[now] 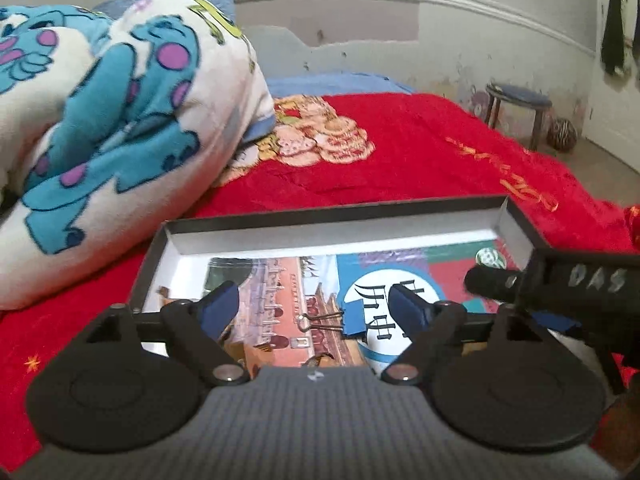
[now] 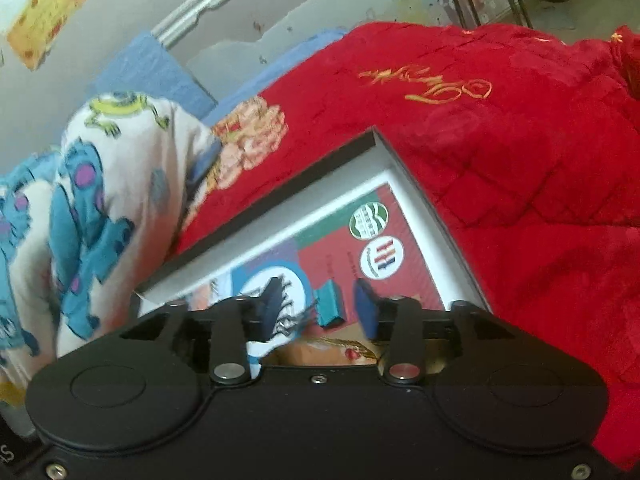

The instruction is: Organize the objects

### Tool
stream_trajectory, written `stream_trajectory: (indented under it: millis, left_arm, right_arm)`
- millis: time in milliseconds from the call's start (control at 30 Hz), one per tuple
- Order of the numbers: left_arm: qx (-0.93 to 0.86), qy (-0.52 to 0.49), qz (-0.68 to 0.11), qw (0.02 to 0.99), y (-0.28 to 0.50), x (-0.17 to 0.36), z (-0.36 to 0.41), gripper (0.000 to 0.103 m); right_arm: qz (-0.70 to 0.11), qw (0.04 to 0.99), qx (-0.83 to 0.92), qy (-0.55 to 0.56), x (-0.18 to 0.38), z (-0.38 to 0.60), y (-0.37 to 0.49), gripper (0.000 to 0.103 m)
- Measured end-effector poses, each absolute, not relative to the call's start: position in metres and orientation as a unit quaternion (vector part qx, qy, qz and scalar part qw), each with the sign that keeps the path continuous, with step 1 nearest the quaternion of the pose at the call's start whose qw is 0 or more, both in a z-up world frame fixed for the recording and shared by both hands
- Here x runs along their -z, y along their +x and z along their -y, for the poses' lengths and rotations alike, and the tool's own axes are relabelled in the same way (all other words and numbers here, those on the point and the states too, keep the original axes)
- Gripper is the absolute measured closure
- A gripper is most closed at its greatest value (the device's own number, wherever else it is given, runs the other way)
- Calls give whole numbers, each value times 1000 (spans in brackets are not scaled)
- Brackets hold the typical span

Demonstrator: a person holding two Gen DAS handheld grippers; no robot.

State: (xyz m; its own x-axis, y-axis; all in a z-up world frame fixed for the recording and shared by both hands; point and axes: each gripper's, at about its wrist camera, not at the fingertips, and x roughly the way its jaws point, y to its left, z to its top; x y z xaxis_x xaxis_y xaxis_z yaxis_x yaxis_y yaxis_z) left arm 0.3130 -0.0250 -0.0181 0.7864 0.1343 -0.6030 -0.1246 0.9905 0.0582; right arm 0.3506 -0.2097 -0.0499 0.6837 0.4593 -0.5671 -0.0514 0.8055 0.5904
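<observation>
A shallow black box with a white inside [image 1: 320,236] lies on the red bedspread, and a colourful printed sheet [image 1: 280,292] covers its floor. A blue binder clip [image 1: 352,320] with wire handles rests on the sheet. My left gripper [image 1: 316,308] hovers over it, open wide, with the clip between the blue pads and touching neither. In the right wrist view, the same box [image 2: 280,184] and sheet [image 2: 360,240] show. There my right gripper [image 2: 320,312] is open, its pads on either side of the teal-looking clip [image 2: 330,306]. The right gripper's black body [image 1: 580,280] reaches over the box's right rim.
A bundled white blanket with blue cartoon monsters [image 1: 120,120] lies to the left of the box. The red bedspread [image 1: 440,160] stretches behind and to the right. A round stool [image 1: 516,104] and a striped ball [image 1: 562,134] stand on the floor by the far wall.
</observation>
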Motion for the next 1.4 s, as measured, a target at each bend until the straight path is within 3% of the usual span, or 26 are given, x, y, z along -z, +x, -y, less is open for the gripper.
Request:
stream_trajectory:
  millis: [33, 100, 267, 467, 600, 933, 1067, 1200, 1400]
  left_arm:
    - [-72, 4, -314, 947, 307, 13, 23, 13]
    - [-78, -4, -309, 948, 295, 3, 19, 12]
    - [-95, -17, -308, 947, 251, -17, 11, 7]
    - [-97, -40, -329, 938, 192, -10, 1, 3]
    - [-117, -39, -363, 924, 165, 14, -7, 2]
    - [-147, -51, -439, 885, 142, 67, -29, 0]
    - [-139, 3, -404, 904, 134, 69, -17, 0]
    - [-145, 19, -368, 918, 124, 77, -9, 0]
    - [-142, 32, -341, 929, 121, 80, -9, 0]
  right_arm:
    - [-363, 875, -149, 284, 46, 213, 348, 55]
    - [-343, 875, -156, 304, 34, 221, 338, 39]
    - [-297, 902, -159, 270, -2, 233, 292, 16]
    - [-310, 932, -154, 106, -22, 220, 238, 13]
    - [-302, 941, -125, 92, -7, 223, 202, 0]
    - [-335, 935, -119, -11, 61, 174, 147, 0]
    - [-335, 933, -114, -60, 73, 160, 148, 0]
    - [-341, 932, -122, -4, 77, 177, 154, 0]
    - [-335, 934, -118, -26, 80, 172, 152, 0]
